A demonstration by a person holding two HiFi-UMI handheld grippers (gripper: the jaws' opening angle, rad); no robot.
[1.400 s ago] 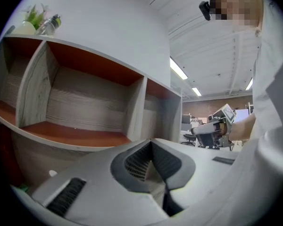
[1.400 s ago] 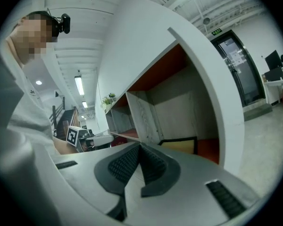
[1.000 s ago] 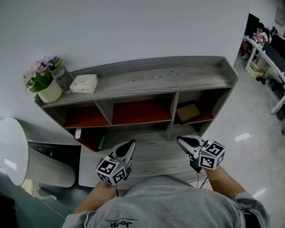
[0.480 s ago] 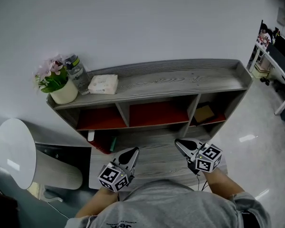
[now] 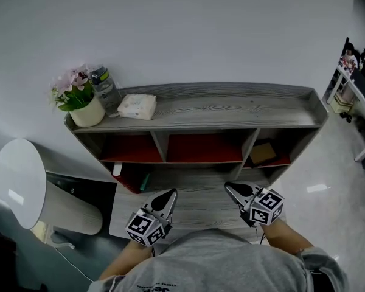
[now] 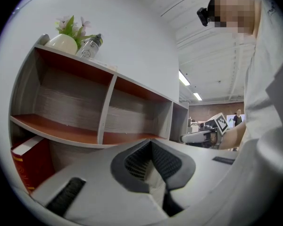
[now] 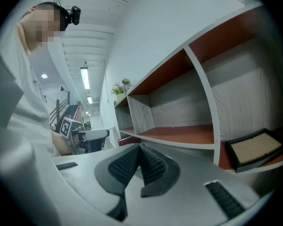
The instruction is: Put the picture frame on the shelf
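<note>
At the desk's near edge: the left gripper (image 5: 168, 192) and the right gripper (image 5: 229, 187) are side by side over the grey desk (image 5: 198, 204), tips pointing toward the shelf (image 5: 231, 107).
Left gripper: jaws pressed together in the left gripper view (image 6: 151, 146), nothing between them.
Right gripper: jaws also closed tip to tip in the right gripper view (image 7: 140, 148), nothing held.
Picture frame: the picture frame (image 5: 263, 152) lies flat on the red-brown floor of the shelf's rightmost compartment, near that compartment's front edge.
Frame and grippers: it lies beyond the right gripper and off to its right, well apart from the jaws; the right gripper view shows it (image 7: 254, 147) low at the right, past the divider. The left gripper is farther from it.
Shelf top, left end: a flower pot (image 5: 85, 110), a bottle (image 5: 104, 89) and a white pack (image 5: 137, 106) stand in a row.
</note>
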